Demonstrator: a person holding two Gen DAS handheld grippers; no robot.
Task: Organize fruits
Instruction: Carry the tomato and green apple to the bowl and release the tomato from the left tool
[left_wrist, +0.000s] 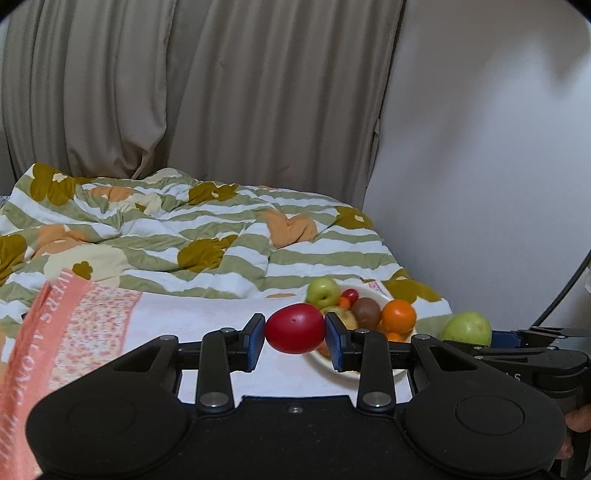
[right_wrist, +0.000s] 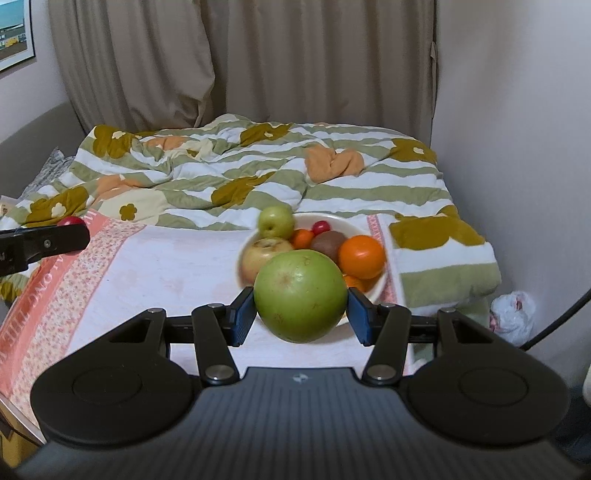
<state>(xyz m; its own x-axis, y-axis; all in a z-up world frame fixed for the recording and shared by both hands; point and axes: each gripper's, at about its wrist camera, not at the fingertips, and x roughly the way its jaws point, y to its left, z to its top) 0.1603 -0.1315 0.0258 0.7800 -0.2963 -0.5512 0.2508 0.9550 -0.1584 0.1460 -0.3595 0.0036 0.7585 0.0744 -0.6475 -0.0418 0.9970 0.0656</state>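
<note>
My left gripper (left_wrist: 295, 341) is shut on a red oval fruit (left_wrist: 294, 328), held above the pink-bordered towel (left_wrist: 207, 317). My right gripper (right_wrist: 301, 312) is shut on a large green apple (right_wrist: 300, 295); in the left wrist view that apple (left_wrist: 467, 328) shows at the right. Beyond both stands a white bowl (right_wrist: 364, 225) with a small green apple (right_wrist: 276, 220), a kiwi (right_wrist: 327, 243), an orange (right_wrist: 361, 256), a yellowish apple (right_wrist: 260, 254) and small red and orange fruits. In the right wrist view the left gripper's finger (right_wrist: 55, 238) and red fruit (right_wrist: 71, 220) appear at far left.
A crumpled striped floral quilt (right_wrist: 258, 166) covers the bed behind the towel. Beige curtains (right_wrist: 295, 62) hang at the back; a white wall stands at the right. A plastic bag (right_wrist: 513, 314) lies on the floor by the bed's right corner. A cable (left_wrist: 561, 291) runs at the right.
</note>
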